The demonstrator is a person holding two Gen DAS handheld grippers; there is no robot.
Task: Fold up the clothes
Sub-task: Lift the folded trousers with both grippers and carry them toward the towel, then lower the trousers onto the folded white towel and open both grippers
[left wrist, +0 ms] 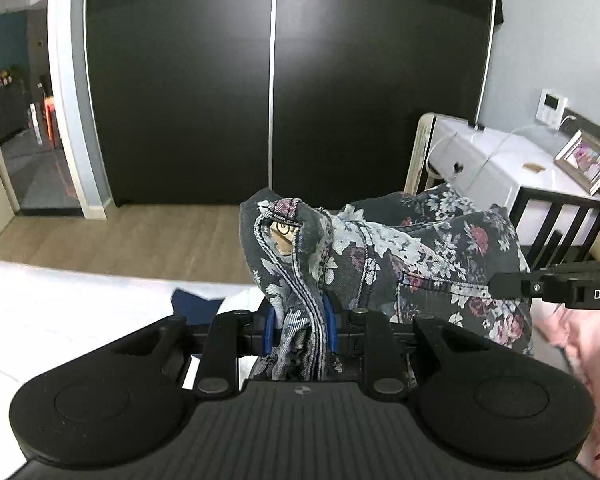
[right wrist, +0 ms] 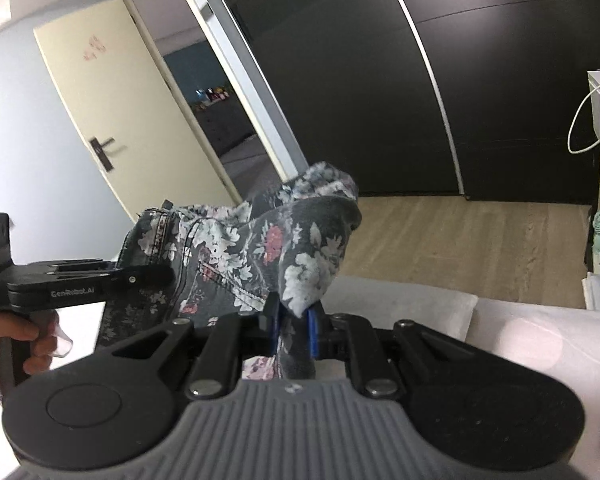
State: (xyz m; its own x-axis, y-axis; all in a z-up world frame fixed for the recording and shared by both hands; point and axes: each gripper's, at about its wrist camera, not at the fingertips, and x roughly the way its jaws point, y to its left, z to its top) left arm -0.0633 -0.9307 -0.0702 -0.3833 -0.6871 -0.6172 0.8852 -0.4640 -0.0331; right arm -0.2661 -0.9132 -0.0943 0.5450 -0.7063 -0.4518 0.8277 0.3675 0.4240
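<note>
A dark wardrobe wall point(left wrist: 268, 80) with sliding doors fills the room's far side, from ten to two o'clock in the left wrist view. Wood-look flooring point(left wrist: 140, 236) runs below it, and an open doorway point(left wrist: 24, 120) stands at nine o'clock. At three o'clock, a white desk point(left wrist: 500, 160) carries a framed photo point(left wrist: 586, 160) and white cables. A white bed point(left wrist: 60, 320) lies low at eight o'clock, with pink fabric point(left wrist: 580, 340) at four o'clock. In the right wrist view, a cream door point(right wrist: 112, 120) hangs open at ten o'clock. A dark floral garment point(left wrist: 420, 260), denim-like with white stitched seams, is held bunched in the air above the bed, between the two tools. The left hand-held gripper point(left wrist: 302, 320) has its blue pads pinched narrowly on a seamed edge of the cloth. The right hand-held gripper point(right wrist: 294, 328) is likewise clamped on a fold of the same garment. The person's left hand point(right wrist: 12, 344) grips a handle at eight o'clock in the right wrist view. The step appears to be carrying the garment down to the bed. The next move likely calls for spreading it flat, with both edges kept taut, before any fold is made.
</note>
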